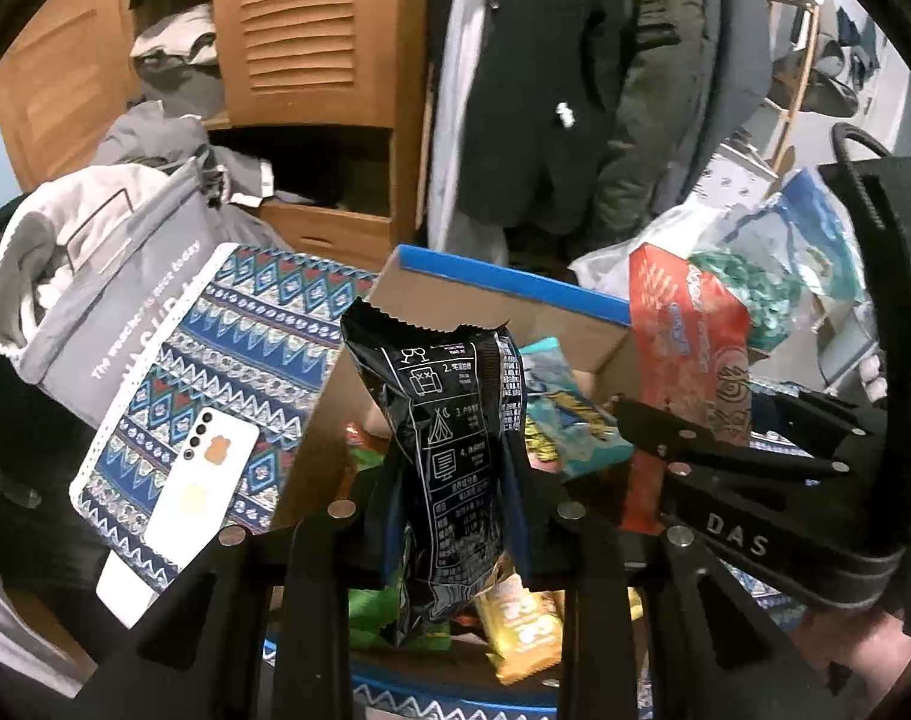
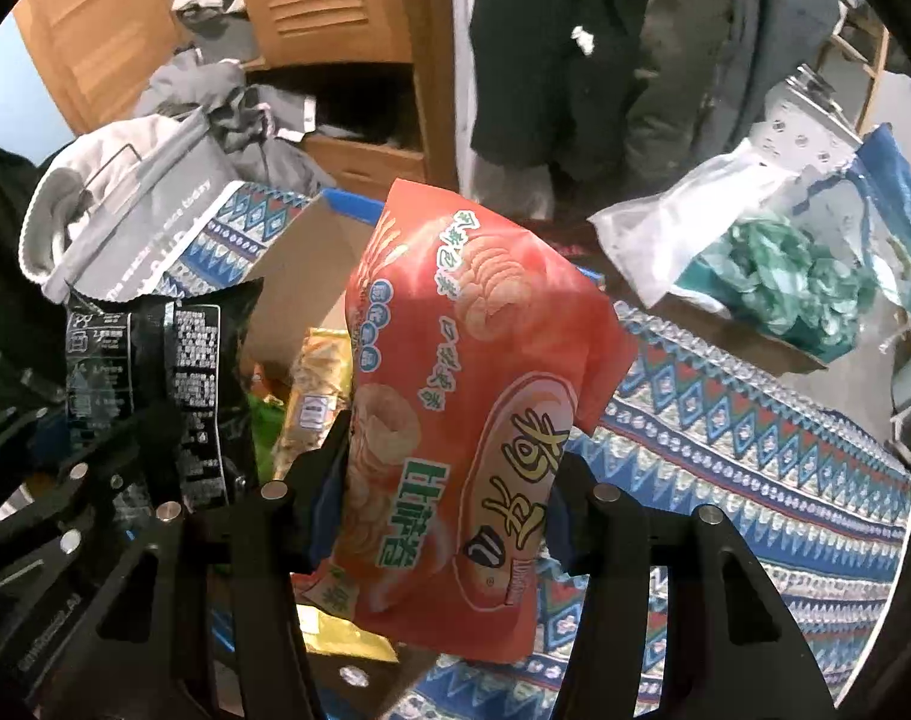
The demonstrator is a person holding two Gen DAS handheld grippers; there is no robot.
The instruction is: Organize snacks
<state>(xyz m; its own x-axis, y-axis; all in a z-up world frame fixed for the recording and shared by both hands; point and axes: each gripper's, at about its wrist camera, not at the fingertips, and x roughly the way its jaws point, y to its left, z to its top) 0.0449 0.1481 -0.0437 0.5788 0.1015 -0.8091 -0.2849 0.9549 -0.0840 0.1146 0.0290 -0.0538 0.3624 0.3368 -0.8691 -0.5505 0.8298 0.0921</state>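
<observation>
You're mid-sort: your left gripper (image 1: 455, 516) is clenched on the black packet (image 1: 449, 450), your right gripper (image 2: 443, 498) on the red bag (image 2: 467, 414). Both hang above the cardboard box (image 1: 485, 300) at 12 o'clock; next, lower and release inside.

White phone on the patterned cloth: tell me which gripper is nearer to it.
Left. The left gripper, shut on the black packet, sits just right of the phone. The right gripper, holding the red bag, is farther right.
</observation>
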